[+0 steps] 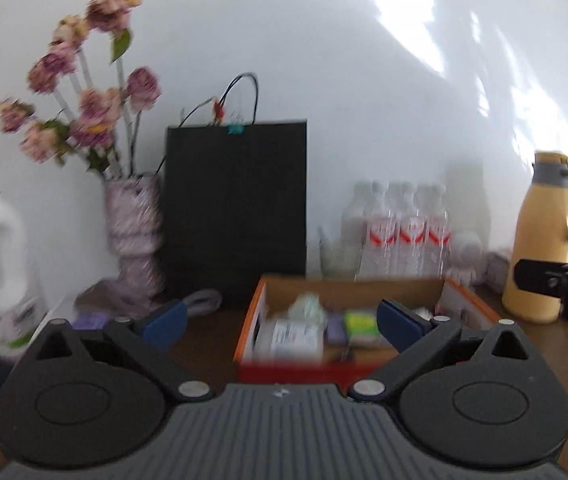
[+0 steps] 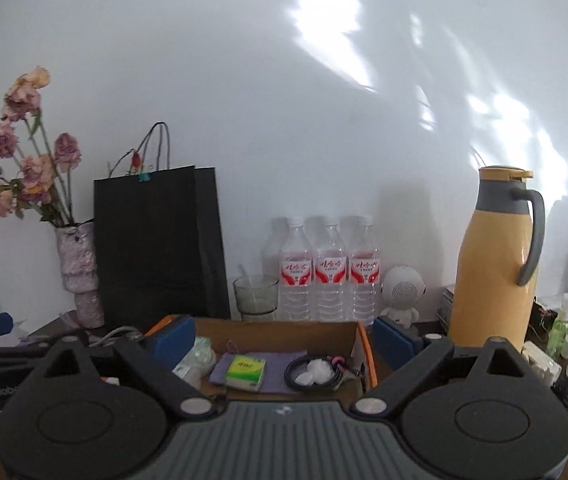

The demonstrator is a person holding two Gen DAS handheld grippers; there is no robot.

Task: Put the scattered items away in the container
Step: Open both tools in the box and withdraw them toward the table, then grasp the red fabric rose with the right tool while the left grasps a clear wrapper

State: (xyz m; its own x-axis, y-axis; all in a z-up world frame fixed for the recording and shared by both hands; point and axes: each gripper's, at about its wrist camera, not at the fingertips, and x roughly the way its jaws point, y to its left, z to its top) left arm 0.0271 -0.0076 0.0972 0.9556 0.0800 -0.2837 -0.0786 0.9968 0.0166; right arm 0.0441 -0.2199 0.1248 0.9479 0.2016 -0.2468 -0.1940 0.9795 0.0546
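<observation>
Cardboard box (image 2: 275, 330) holding green tissue pack (image 2: 245, 373), left gripper (image 1: 279, 320) and right gripper (image 2: 284, 338) both spread wide, empty

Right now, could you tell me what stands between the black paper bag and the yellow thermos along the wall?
In the right wrist view, a glass cup, three water bottles and a small white astronaut figure stand between the black paper bag and the yellow thermos.

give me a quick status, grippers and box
Left gripper open, empty. Right gripper open, empty. Orange-edged cardboard box holds green tissue pack, black cable coil. Nothing blocking it.
</observation>
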